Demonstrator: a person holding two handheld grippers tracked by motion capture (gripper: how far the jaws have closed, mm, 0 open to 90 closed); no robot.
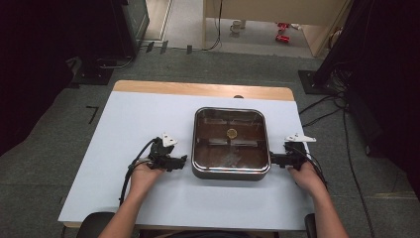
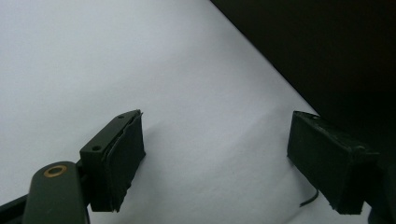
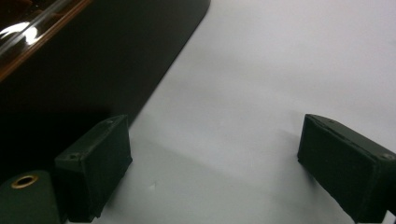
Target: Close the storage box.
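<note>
Forearms and hands: entered from the near edge of the surface (image 1: 124, 198), one on each side of the pan (image 1: 231, 143).

Left gripper (image 1: 181, 160): held in the left hand (image 1: 143, 173), just beside the pan's left wall, pointing at it. In the left gripper view its jaws stood wide apart over bare white surface (image 2: 140, 70), nothing between them; the pan's dark wall (image 2: 327, 51) filled the upper right corner.

Right gripper (image 1: 274, 159): held in the right hand (image 1: 306, 176), at the pan's right wall, pointing at it. In the right gripper view its jaws were likewise spread wide and empty; the pan's dark wall and shiny rim (image 3: 70, 60) lay at upper left.

Pan: square, rounded corners, bright metal rim, dark brown inside, resting at the middle of the white surface. A small round yellowish item (image 1: 231, 132) lay near the pan's centre; what it was could not be told.

Cable (image 1: 130, 171): trailed from the left gripper toward the near edge.
</note>
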